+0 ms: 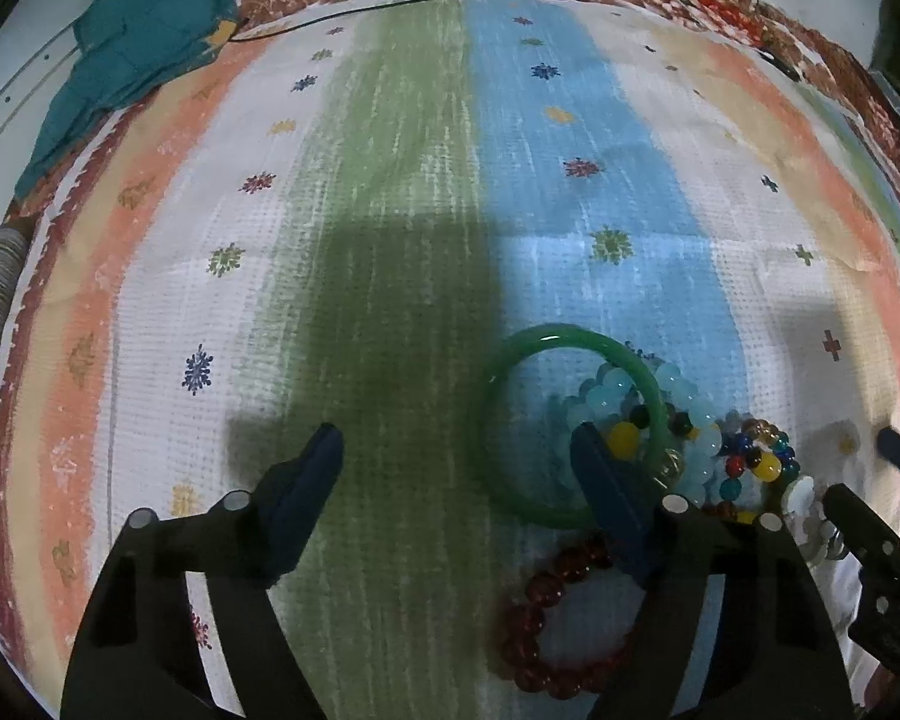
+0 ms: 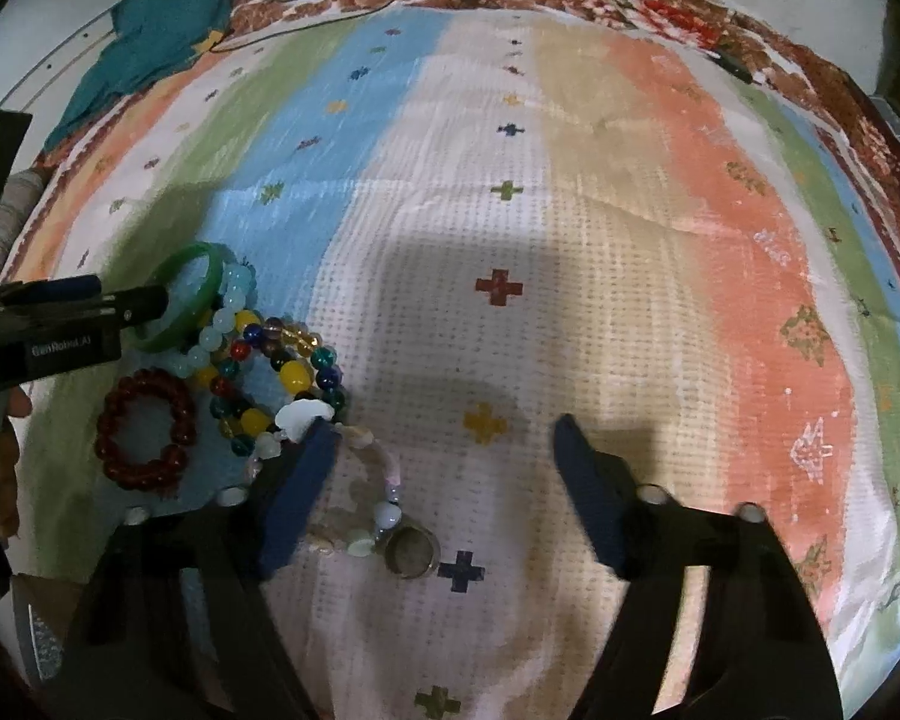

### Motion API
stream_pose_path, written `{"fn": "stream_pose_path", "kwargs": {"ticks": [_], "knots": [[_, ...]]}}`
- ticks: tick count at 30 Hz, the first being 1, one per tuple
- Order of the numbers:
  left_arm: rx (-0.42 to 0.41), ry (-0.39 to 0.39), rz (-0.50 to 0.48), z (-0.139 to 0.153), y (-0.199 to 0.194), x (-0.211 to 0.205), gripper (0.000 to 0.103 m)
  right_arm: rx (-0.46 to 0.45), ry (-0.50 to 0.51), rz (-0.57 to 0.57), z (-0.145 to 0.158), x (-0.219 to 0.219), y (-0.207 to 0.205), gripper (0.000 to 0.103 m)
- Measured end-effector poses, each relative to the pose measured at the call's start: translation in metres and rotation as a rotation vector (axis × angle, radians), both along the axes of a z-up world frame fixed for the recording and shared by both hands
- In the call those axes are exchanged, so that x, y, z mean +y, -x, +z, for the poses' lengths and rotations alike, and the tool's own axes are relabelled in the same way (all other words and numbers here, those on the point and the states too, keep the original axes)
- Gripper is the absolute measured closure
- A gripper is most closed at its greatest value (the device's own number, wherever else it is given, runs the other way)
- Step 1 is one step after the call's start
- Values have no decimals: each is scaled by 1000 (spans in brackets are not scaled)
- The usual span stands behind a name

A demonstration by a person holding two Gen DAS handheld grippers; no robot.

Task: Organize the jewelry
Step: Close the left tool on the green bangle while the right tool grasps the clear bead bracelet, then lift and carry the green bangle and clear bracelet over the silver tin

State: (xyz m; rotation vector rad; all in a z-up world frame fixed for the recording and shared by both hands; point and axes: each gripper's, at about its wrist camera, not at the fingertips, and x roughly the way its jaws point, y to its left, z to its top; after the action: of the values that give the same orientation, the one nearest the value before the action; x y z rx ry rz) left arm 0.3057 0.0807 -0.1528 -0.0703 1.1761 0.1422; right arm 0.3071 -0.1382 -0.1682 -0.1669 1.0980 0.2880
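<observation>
The jewelry lies in a small heap on a striped cloth with little cross and flower motifs. A green bangle rests flat on the blue and green stripes, its far side overlapping a pale blue bead bracelet. Just beside them sits a bracelet of mixed coloured beads, yellow, red, blue and teal, and a dark red bead bracelet lies apart on the near side. A string of white shell pieces trails toward a metal ring on the white stripe.

The left gripper points steeply down with its jaws apart; one finger stands over the green stripe, the other inside the bangle's loop near the beads, and nothing is clamped. The right gripper also has its jaws apart, gripping nothing; one finger is over the shell string, the other over bare cloth. No earlier view is given.

A teal cloth lies crumpled at the far corner, with a thin black cable running along the floral border
</observation>
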Motion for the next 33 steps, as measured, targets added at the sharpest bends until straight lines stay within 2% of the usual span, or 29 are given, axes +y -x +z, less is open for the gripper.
{"fn": "stream_pose_path", "kwargs": {"ticks": [4,5,6,11,12,14,16,19,27,33], "knots": [[21,25,10,-6,0,4,41,14,3,8,-6,4,-2,42],[26,19,6,-7,-1,3,45,23,1,7,-8,4,-3,44],[27,6,1,-9,0,2,52,31,-1,5,-9,4,-3,49],[7,-14,3,-11,-1,3,68,32,16,0,-13,2,-4,58],[5,-8,4,-11,-1,3,71,31,19,2,-14,2,-3,61],[7,-8,4,-11,-1,4,88,33,16,7,-14,2,-3,70],[12,-7,-2,-11,-1,4,95,34,16,8,-14,0,-3,81],[11,1,-7,-10,0,4,96,35,11,15,-15,0,-3,88],[-3,17,-30,5,4,1,97,22,-6,24,-9,-2,-1,95],[-50,15,-54,25,15,-4,96,-54,-19,18,14,0,8,96]]}}
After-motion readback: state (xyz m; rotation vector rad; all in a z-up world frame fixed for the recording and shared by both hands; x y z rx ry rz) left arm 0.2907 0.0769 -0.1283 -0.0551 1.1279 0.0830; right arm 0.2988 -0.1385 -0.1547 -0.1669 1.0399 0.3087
